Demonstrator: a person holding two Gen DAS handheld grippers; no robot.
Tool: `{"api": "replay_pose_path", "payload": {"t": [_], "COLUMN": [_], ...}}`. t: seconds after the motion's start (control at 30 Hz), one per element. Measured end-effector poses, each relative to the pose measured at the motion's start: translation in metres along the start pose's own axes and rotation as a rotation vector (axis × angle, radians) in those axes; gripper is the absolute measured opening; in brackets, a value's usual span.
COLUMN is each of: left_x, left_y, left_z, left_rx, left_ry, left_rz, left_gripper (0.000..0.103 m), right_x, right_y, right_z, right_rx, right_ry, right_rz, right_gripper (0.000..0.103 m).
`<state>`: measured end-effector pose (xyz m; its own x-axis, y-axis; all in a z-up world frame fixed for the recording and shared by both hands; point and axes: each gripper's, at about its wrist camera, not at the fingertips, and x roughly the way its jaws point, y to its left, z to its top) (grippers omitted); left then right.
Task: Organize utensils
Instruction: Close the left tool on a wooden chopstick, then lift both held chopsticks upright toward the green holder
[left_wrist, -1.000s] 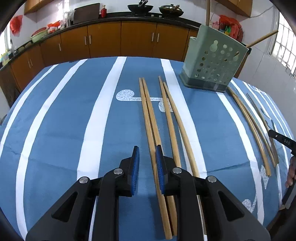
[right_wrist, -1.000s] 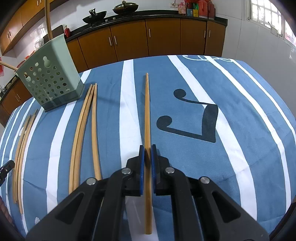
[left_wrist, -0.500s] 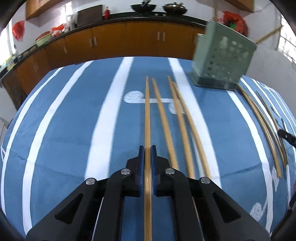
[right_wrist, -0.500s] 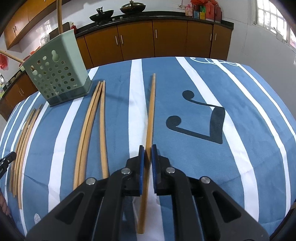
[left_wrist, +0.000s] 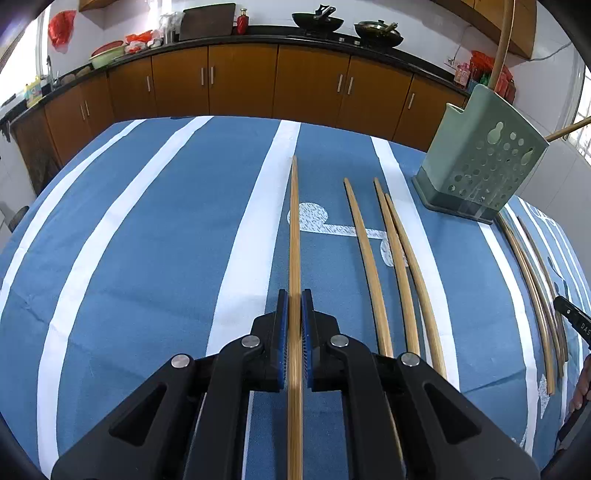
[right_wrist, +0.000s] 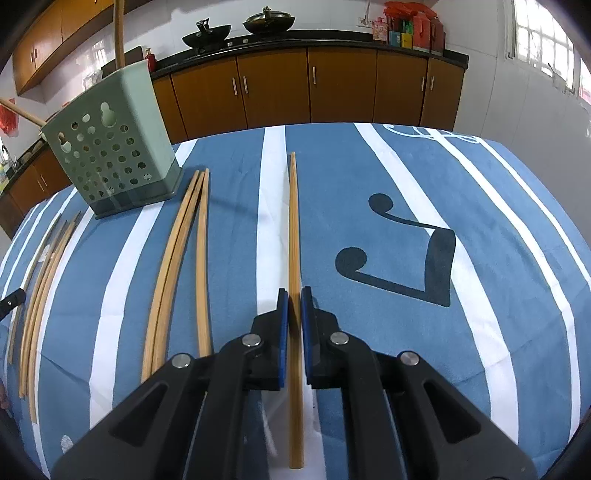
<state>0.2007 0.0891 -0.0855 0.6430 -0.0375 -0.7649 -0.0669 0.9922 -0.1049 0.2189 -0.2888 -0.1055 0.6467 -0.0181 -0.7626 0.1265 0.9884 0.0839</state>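
My left gripper (left_wrist: 294, 325) and right gripper (right_wrist: 294, 321) each clamp a chopstick (left_wrist: 294, 236); either could pivot, missing the holder (left_wrist: 480, 162) at two o'clock.

Wooden chopsticks (left_wrist: 369, 266), matt plastic holder (left_wrist: 480, 162)

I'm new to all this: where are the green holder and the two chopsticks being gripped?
Pale green perforated plastic utensil holder (left_wrist: 480, 162): left wrist view, front wall.
Left-held bamboo chopstick (left_wrist: 294, 229): left wrist view, mid shaft.
Right-held bamboo chopstick (right_wrist: 293, 221): right wrist view, mid shaft.
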Motion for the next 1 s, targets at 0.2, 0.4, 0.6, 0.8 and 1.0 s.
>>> {"api": "replay_pose_path", "payload": {"t": [0.2, 0.4, 0.6, 0.8, 1.0], "left_x": [-0.001, -0.001, -0.004, -0.012, -0.016], "left_y": [0.001, 0.001, -0.002, -0.003, -0.008], "left_z": [0.0, 0.0, -0.003, -0.013, -0.019], "left_rx": [-0.022, -0.027, 0.006, 0.026, 0.048], "left_ry": [-0.001, -0.001, 0.011, 0.015, 0.007], "left_rz": [-0.015, -0.017, -0.003, -0.005, 0.006], "left_gripper": [0.008, 0.008, 0.008, 0.008, 0.008], "right_x": [0.0, 0.0, -0.002, -0.006, -0.008], "right_y": [0.001, 0.001, 0.003, 0.001, 0.002], "right_z": [0.0, 0.0, -0.003, -0.007, -0.01], "right_rx": [0.001, 0.001, -0.018, -0.01, -0.021], "right_ry": [0.0, 0.0, 0.003, 0.012, 0.003], "right_rz": [-0.005, -0.005, -0.014, -0.001, -0.01], "right_gripper": [0.008, 0.008, 0.009, 0.009, 0.009]}}
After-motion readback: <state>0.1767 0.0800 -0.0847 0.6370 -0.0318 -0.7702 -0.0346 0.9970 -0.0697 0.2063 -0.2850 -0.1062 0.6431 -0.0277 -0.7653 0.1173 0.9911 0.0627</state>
